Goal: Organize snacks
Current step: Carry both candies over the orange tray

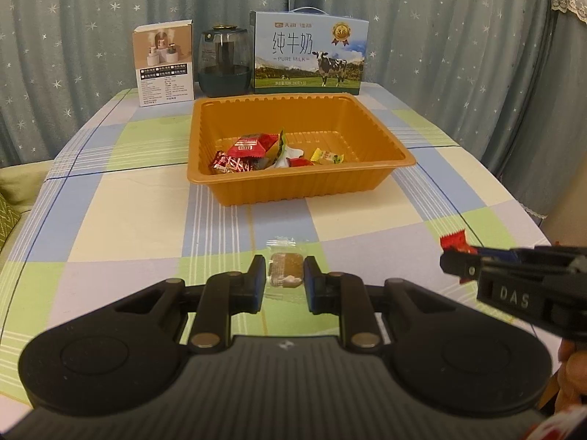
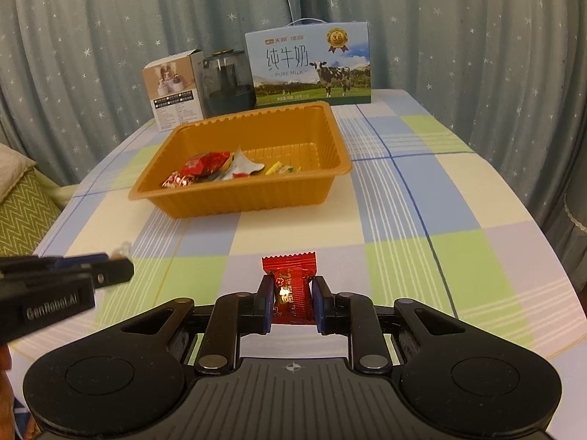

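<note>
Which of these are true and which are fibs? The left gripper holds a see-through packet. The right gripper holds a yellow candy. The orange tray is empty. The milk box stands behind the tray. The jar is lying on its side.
1. The left gripper holds a see-through packet. True.
2. The right gripper holds a yellow candy. False: it grips a red candy.
3. The orange tray is empty. False: several wrapped snacks lie in it.
4. The milk box stands behind the tray. True.
5. The jar is lying on its side. False: it stands upright between the small white box and the milk box.
</note>
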A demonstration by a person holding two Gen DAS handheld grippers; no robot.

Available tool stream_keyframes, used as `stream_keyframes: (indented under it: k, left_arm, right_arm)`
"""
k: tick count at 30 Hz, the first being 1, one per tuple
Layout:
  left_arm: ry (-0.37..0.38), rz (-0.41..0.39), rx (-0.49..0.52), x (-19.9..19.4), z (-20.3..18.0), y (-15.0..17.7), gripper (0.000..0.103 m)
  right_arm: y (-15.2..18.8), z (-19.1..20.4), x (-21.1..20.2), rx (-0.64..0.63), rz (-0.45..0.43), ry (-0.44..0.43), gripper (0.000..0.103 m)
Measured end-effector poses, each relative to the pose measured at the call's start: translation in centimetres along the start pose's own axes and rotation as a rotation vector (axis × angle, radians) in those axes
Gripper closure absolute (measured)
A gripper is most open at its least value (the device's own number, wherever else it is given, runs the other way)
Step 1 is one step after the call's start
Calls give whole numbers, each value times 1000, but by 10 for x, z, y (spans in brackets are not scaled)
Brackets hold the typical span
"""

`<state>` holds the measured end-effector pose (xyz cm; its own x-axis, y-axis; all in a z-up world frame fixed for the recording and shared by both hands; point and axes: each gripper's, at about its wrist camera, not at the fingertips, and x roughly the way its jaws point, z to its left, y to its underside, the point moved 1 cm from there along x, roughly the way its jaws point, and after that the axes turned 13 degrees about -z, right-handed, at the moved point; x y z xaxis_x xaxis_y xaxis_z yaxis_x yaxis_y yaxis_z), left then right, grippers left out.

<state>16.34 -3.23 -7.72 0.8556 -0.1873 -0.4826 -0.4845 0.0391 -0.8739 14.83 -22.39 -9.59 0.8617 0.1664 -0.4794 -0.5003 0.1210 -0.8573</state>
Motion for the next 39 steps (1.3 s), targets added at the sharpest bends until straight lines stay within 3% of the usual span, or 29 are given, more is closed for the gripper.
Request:
stream_keyframes:
  k: [13, 39]
  left_arm:
    - [36, -5, -14, -9, 2, -16, 83]
    - [93, -44, 3, 30, 17, -93, 83]
  right_arm:
    - [-21, 3, -8, -32, 12, -2, 81]
    - [-75, 1, 25, -121, -11, -10, 81]
